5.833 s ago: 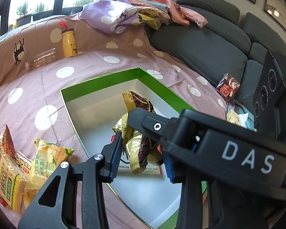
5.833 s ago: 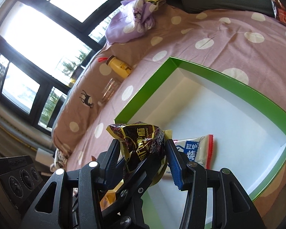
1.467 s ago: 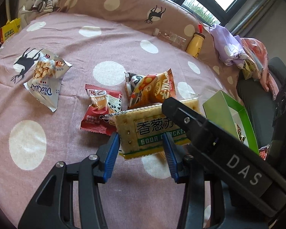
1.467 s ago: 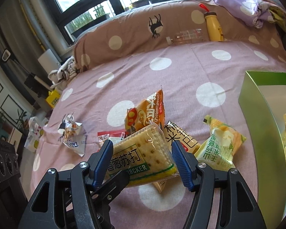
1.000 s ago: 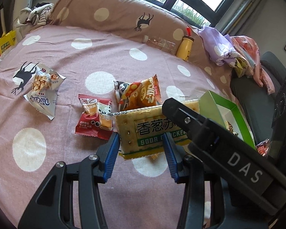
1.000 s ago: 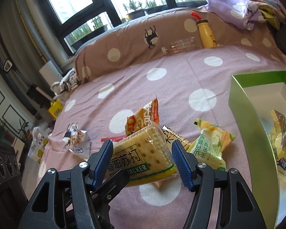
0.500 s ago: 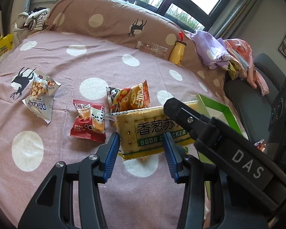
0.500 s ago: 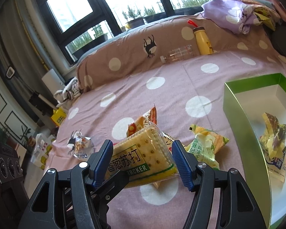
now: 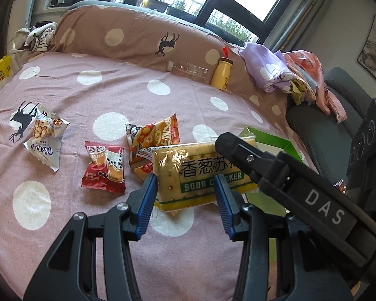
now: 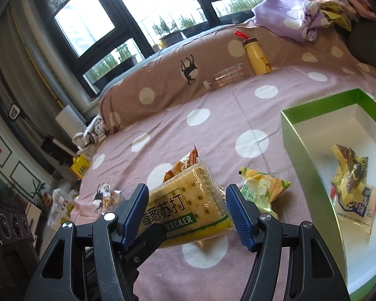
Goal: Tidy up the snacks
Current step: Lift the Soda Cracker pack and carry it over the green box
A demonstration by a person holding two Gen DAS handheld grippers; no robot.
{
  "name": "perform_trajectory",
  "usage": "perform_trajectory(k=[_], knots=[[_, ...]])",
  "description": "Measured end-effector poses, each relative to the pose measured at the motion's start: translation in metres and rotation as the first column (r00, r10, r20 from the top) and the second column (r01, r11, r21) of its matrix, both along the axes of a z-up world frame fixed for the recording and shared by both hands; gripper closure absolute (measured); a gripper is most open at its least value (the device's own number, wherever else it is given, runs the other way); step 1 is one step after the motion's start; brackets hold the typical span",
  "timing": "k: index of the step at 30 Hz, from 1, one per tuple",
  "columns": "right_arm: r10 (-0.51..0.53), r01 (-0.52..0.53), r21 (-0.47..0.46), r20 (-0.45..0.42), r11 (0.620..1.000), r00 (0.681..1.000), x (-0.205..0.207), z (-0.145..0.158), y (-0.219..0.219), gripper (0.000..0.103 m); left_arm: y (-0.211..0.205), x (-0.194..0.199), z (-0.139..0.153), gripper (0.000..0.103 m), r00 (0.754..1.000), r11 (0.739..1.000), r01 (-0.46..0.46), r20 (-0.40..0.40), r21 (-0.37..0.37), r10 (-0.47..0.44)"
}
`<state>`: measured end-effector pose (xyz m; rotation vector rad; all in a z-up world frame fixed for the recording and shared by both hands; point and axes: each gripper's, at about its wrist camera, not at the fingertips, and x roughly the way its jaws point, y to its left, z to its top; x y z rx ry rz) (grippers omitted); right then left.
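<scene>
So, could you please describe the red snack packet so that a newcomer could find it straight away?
Start at the pink dotted bedspread and find the loose snacks left of the green box. The red packet lies flat between a silver packet and an orange bag; it alone is red, picturing a drink.
</scene>
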<state>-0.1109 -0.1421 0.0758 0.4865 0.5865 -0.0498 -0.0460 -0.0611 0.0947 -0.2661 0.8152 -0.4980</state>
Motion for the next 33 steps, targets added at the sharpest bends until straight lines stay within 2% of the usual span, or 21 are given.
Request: perform_trajectory(k=[4,8,19,33], knots=[[-0.028,0.028,0.019,0.0,0.999,1.0,-0.003,0.0,-0.008,0.036,-0.006,-0.001,0.003,0.058,1.0,1.0,0.017,0.005,-0.018,-0.017],[-0.045,0.045,0.048,0.001,0.998,0.999,-0.008,0.0,-0.019,0.036,-0.017,-0.005,0.01,0.058,0.999,0.999,0.032,0.044,0.015,-0.032],[-0.117,0.115,0.085,0.024,0.99,0.993,-0.026,0.005,-0.046,0.036,-0.049,-0.008,0.02,0.058,0.991,0.994,0.1,0.085,0.048,-0.104],[-0.265,0.261,0.147,0.005,0.954,0.964,-0.049,0.0,-0.097,0.036,-0.105,-0.011,0.022,0.058,0.969,0.972,0.219,0.099,0.086,-0.227]])
